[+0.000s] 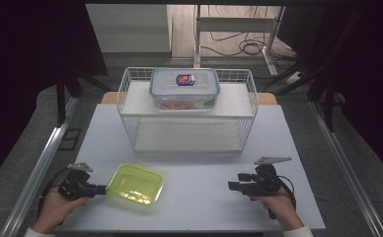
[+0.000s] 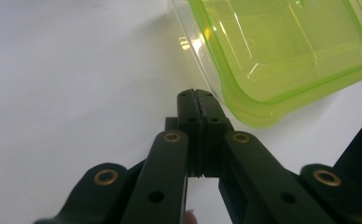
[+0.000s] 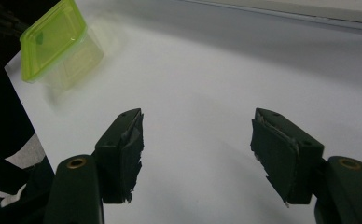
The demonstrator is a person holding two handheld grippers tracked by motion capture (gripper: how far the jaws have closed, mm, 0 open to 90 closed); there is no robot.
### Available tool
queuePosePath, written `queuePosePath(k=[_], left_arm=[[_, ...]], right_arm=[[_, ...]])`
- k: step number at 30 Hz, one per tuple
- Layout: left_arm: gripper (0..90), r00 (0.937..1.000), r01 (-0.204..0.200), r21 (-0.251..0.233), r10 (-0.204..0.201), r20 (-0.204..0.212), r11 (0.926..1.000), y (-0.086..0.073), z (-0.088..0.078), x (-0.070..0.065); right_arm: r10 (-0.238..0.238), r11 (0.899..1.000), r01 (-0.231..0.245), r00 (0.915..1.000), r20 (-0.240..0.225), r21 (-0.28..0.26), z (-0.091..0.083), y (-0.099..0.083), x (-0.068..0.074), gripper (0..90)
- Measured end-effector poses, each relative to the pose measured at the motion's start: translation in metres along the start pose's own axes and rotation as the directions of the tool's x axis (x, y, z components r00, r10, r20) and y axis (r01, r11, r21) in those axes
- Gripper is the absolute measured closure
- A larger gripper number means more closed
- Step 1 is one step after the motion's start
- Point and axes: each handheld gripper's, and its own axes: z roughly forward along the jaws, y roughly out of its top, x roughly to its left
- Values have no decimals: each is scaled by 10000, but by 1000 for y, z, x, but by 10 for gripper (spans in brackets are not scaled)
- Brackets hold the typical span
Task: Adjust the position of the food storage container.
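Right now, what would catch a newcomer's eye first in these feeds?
The green tub at the table's near left, bright against the white table, with the shut left gripper at its edge. Next, the lidded box on the wire rack at the far side. The right gripper rests open at the near right.

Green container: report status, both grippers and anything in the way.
Left gripper shut, beside green container, not gripping. Right gripper open, empty. Wire rack beyond; path clear.
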Motion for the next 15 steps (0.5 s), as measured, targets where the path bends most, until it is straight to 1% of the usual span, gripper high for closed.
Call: queuePosePath(k=[1,4,5,6,7,10,12,13,14,15], left_arm=[[900,10000,-8,7,8,39,10000,1,2,-2],[900,9996,-213,73,212,162,9997,4,5,-6],[900,9994,-226,45,225,268,9997,6,7,-8],[900,9993,-265,79,263,274,9996,7,9,-10],[900,9990,-398,198,394,197,9990,8,11,-13],[900,9988,-466,271,462,175,9985,8,12,-13],[900,9992,-387,283,385,57,9989,6,10,-10],[900,9998,-162,121,162,68,9998,5,8,-5],[900,9998,-162,121,162,68,9998,5,8,-5],[900,10000,-38,14,38,-4,10000,5,7,-4]], right_arm=[[5,10000,-5,10000,5,-6,0,0,0,347],[24,10000,-24,10000,-4,-12,0,0,0,346],[1,10000,-1,10000,-1,0,0,0,0,347],[-18,10000,18,10000,-7,-4,0,0,0,347],[-18,10000,18,10000,-4,-8,0,0,0,347],[4,10000,-4,10000,-12,-12,0,0,0,347],[28,10000,-28,10000,-23,-11,0,0,0,347],[17,10000,-17,10000,-18,1,-1,0,0,347],[17,10000,-17,10000,-18,1,-1,0,0,347],[17,10000,-17,10000,-13,3,-1,0,-1,347]])
